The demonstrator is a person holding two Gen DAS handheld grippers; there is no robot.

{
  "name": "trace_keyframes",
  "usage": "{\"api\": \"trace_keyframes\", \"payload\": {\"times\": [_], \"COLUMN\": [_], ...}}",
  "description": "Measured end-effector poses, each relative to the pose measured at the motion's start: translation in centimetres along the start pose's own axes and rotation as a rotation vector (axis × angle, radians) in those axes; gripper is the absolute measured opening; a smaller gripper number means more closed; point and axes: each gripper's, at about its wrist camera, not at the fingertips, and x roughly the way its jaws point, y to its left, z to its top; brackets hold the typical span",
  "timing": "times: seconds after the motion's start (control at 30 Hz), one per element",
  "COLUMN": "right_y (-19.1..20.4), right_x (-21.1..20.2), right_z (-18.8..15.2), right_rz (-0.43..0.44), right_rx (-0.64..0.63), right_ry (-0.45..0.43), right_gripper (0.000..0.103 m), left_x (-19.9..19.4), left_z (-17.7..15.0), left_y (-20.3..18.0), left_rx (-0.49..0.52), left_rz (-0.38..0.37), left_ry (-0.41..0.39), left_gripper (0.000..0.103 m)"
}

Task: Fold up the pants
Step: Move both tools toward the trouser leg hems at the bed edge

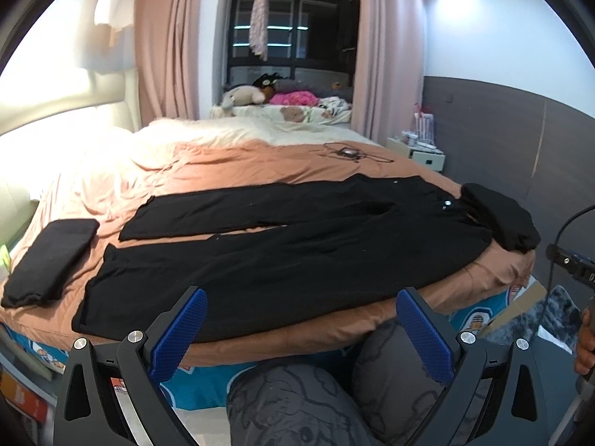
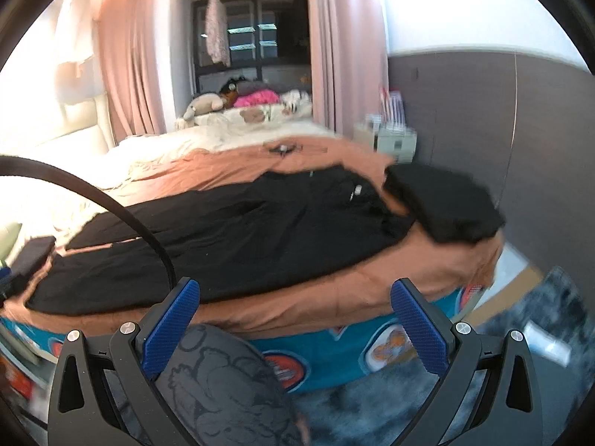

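Black pants [image 1: 282, 252] lie spread flat across the orange bedspread, waist to the right, both legs running left; they also show in the right wrist view [image 2: 230, 238]. My left gripper [image 1: 301, 306] is open and empty, held off the bed's near edge, short of the nearer leg. My right gripper [image 2: 293, 299] is open and empty, also short of the bed's near edge, in front of the pants' middle. A part of the right gripper shows at the right edge of the left wrist view [image 1: 572, 264].
One folded black garment [image 1: 52, 256] lies at the bed's left end, another [image 1: 498, 215] at the right corner by the waist. A small device with cables [image 1: 347, 152] lies farther back. A white nightstand [image 1: 420, 152] stands by the grey wall. My knee [image 1: 297, 405] is below.
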Motion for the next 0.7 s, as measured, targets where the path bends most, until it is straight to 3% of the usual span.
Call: {"api": "trace_keyframes", "payload": {"times": [0.27, 0.47, 0.7], "right_y": [-3.2, -4.2, -4.6], "right_x": [4.7, 7.8, 10.4], "right_z": [2.3, 3.5, 5.0], "right_rz": [-0.074, -0.066, -0.087], "right_rx": [0.031, 0.126, 0.141], "right_ry": [0.025, 0.079, 0.118], "right_gripper": [0.103, 0.098, 0.098], "left_x": [3.6, 5.4, 6.3], "left_z": [-0.1, -0.5, -1.0], "left_y": [2.8, 5.4, 9.5], "left_rx": [-0.044, -0.081, -0.162], "left_rz": [0.059, 0.097, 0.204], "left_ry": [0.044, 0.073, 0.092], "left_gripper": [0.102, 0.099, 0.099]}}
